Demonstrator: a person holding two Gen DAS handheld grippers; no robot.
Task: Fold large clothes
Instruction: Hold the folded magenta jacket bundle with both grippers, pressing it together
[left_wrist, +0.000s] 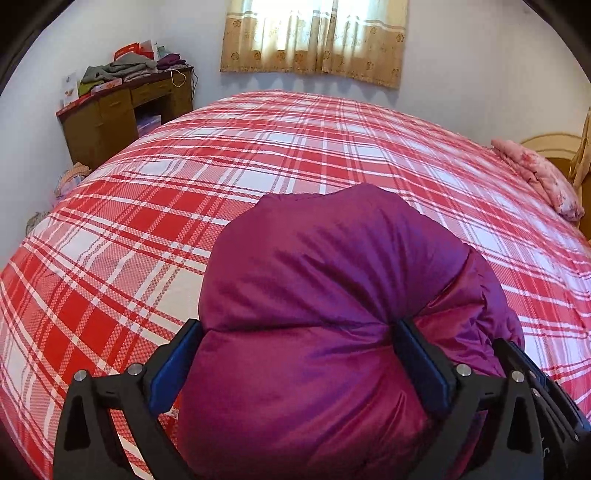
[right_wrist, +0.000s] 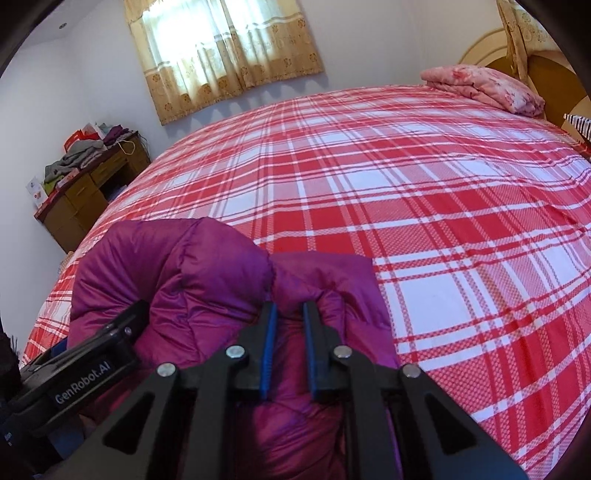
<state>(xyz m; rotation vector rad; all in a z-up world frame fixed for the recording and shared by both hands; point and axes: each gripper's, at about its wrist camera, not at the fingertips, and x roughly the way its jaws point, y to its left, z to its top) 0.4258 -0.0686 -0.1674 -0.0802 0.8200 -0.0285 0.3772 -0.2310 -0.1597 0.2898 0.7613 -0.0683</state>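
Bed (left_wrist: 295, 155) fills both views, covered by a red-and-white plaid sheet; window curtain (left_wrist: 314, 37) on the wall behind its far edge. Desk (left_wrist: 110, 110) with piled clothes stands past the far left corner. A folded pink quilt (left_wrist: 535, 173) lies at the far right corner.

Only the right wrist view shows a striped item (right_wrist: 580, 129) at the bed's right edge, past the quilt, too cropped to identify. It also shows the left gripper from the side, its black body printed "GenRobot.AI", low at the left. Only the left wrist view shows some cloth on the floor (left_wrist: 70, 181) off the bed's left edge, and the edge of the right gripper at lower right.

Jacket (left_wrist: 325, 295): purple-magenta, puffy, quilted, glossy, bundled into thick rolls. It sits at the bed's near edge, toward the near left corner in the right wrist view, with plain sheet all round its far side.

Left gripper (left_wrist: 299, 347): jaws spread as wide as they go, a fat roll of jacket bulging between the blue pads (left_wrist: 173, 365); both pads touch the fabric.

Right gripper (right_wrist: 290, 347): jaws nearly together, pinching a thin fold of jacket between the blue pads (right_wrist: 267, 350), just right of the big roll.
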